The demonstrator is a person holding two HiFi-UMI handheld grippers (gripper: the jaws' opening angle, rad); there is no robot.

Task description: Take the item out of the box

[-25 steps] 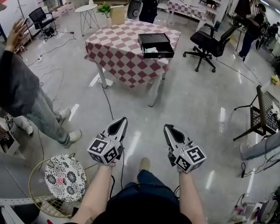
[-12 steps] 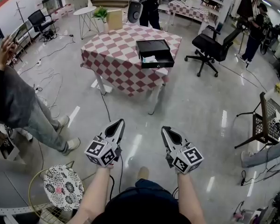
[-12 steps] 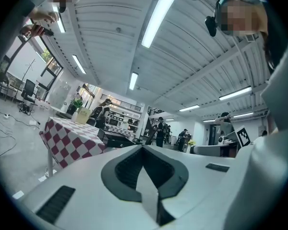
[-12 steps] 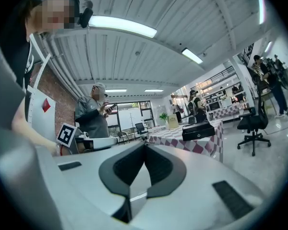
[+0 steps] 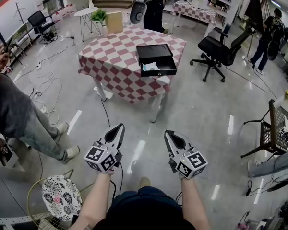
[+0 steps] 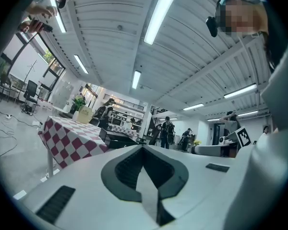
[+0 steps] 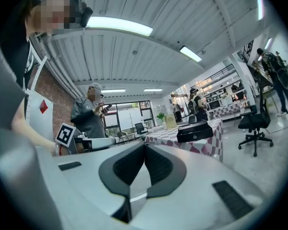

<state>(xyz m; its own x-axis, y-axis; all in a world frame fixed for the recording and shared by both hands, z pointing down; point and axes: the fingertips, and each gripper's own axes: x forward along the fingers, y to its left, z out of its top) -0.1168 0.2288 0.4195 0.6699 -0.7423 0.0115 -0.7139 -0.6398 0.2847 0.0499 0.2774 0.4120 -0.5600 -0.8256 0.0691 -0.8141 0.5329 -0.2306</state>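
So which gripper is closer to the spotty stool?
Left. The left gripper is held ahead of the stool and to its right. The right gripper is farther over, past the left one.

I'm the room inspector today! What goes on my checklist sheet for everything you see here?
Surface: checkered table, some way ahead across the shiny floor.
Job's things: black box open on the table, with a pale item inside.
Clutter: potted plant and tan box at the table's far edge.
Grippers: left gripper and right gripper both have jaws together, empty, held over the floor.
Cables: floor cable runs from under the table; more lie at the left.
Surroundings: office chair, a person in grey at the left, patterned stool.
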